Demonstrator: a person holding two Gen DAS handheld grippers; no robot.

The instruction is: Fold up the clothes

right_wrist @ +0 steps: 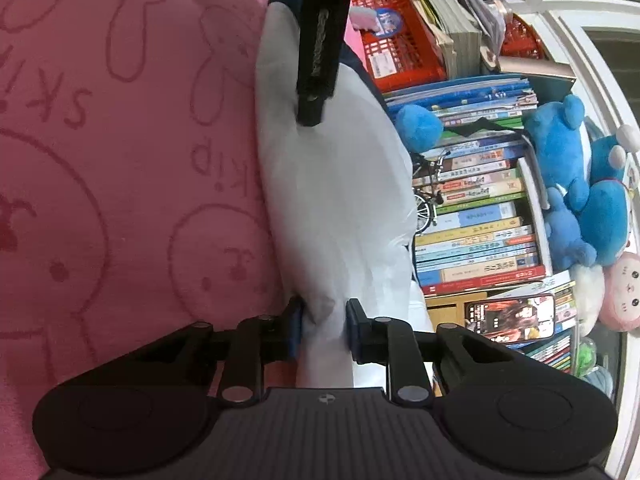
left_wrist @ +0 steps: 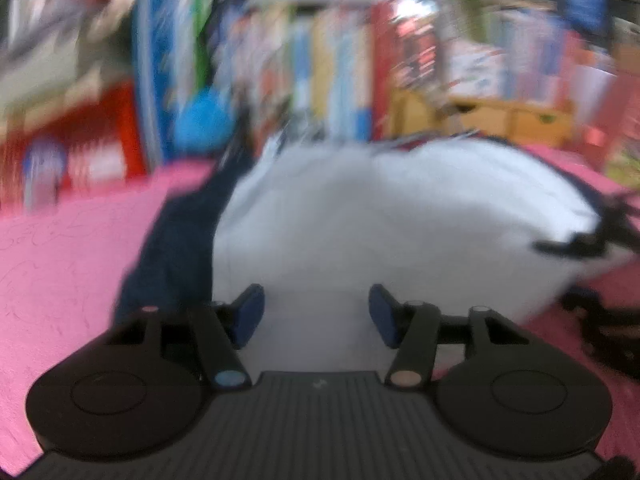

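A white garment with navy trim lies on a pink rabbit-print blanket. The left wrist view is blurred. My left gripper stands open just above the garment's near edge, its blue pads apart and pressing nothing. In the right wrist view, which is rolled sideways, my right gripper is shut on a bunched fold of the white garment. The left gripper's black finger reaches onto the cloth farther along. The right gripper shows as a dark blur at the garment's right end.
Stacked books fill shelves right behind the blanket's edge. Blue plush toys, a pink plush, a red crate with books and a small model bicycle stand there. The pink blanket spreads wide beside the garment.
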